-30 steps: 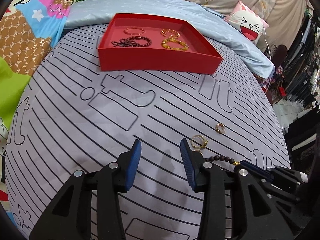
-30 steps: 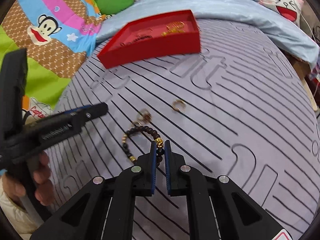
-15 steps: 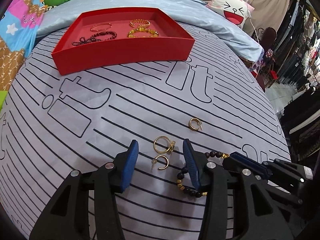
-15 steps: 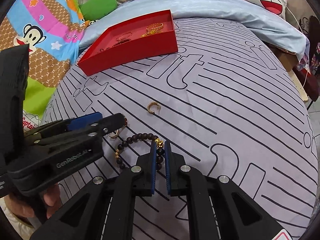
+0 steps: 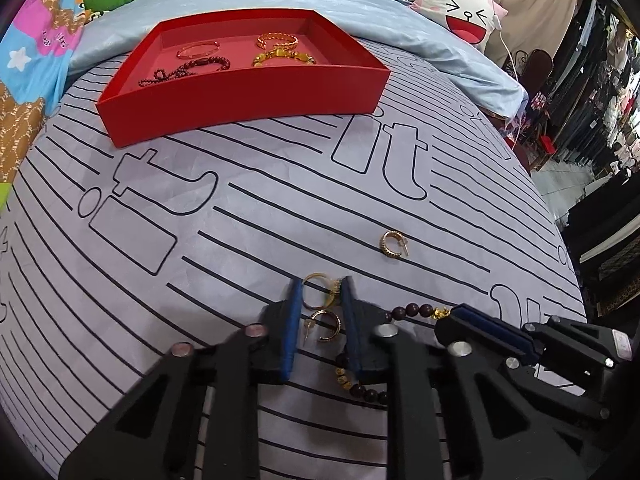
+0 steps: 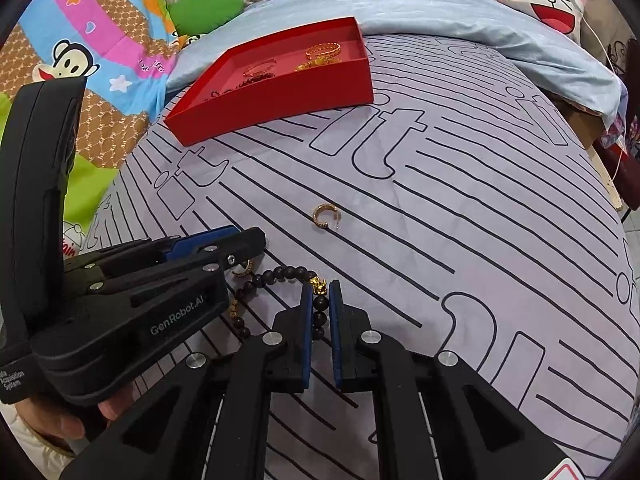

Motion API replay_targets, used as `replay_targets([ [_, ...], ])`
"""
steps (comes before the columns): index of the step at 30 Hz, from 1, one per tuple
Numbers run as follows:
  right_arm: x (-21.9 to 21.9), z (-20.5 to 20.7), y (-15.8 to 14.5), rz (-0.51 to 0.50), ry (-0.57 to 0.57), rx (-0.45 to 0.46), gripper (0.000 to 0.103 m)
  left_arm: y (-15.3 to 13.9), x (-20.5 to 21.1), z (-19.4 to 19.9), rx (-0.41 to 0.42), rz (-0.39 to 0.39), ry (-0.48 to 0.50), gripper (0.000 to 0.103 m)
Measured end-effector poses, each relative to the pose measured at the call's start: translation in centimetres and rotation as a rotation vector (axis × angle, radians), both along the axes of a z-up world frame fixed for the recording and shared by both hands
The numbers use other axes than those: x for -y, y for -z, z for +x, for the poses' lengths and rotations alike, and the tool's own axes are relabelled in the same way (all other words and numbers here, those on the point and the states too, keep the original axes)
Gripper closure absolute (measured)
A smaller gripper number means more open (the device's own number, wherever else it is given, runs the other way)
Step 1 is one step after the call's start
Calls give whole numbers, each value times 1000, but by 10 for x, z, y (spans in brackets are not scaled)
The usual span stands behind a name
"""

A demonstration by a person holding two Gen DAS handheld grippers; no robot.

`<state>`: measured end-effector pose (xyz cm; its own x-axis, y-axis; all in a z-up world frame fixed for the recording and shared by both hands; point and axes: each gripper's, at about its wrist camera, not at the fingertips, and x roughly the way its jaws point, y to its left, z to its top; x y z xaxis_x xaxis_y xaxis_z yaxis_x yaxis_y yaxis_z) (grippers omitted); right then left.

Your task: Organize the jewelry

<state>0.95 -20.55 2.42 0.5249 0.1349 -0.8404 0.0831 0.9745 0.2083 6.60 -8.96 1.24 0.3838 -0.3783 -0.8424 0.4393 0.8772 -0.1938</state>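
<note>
A red tray (image 5: 248, 100) (image 6: 280, 92) at the far side of the bed holds several bracelets. My left gripper (image 5: 320, 290) stands partly closed around a gold ring (image 5: 316, 288), with a gold hoop earring (image 5: 326, 326) between its fingers further back. My right gripper (image 6: 320, 286) (image 5: 472, 320) is shut on a dark beaded bracelet (image 6: 280, 274) (image 5: 412, 312) with a gold charm, low over the sheet. Another gold hoop earring (image 5: 391, 245) (image 6: 325, 216) lies loose ahead.
The bed is covered by a grey sheet (image 5: 240, 220) with black lines. A light blue blanket (image 5: 400, 20) and a pink face pillow (image 5: 464, 16) lie behind the tray. A cartoon quilt (image 6: 100, 60) is on the left.
My left gripper has moved forward and right over the gold ring and hoop, and its jaws have narrowed around them. My right gripper stays shut on the beaded bracelet.
</note>
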Motion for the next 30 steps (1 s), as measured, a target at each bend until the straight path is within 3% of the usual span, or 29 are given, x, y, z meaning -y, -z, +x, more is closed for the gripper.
replay_targets([
  [11,-6,13,-15,-9,-14,43,95,-10,-19,-1,9,-1,-33,101],
  [22,-8,20,-6,-5,-21,21,95,-4,-61,0,-17,-22,-109,100],
  [27,-11,22,-2,0,-31,10,95,2,-71,-2,-22,-22,-136,87],
  [29,-11,22,-1,0,-33,8,95,1,-74,-4,1,-11,-148,63],
  [30,-11,22,-1,1,-31,8,95,0,-75,-6,23,2,-161,60],
])
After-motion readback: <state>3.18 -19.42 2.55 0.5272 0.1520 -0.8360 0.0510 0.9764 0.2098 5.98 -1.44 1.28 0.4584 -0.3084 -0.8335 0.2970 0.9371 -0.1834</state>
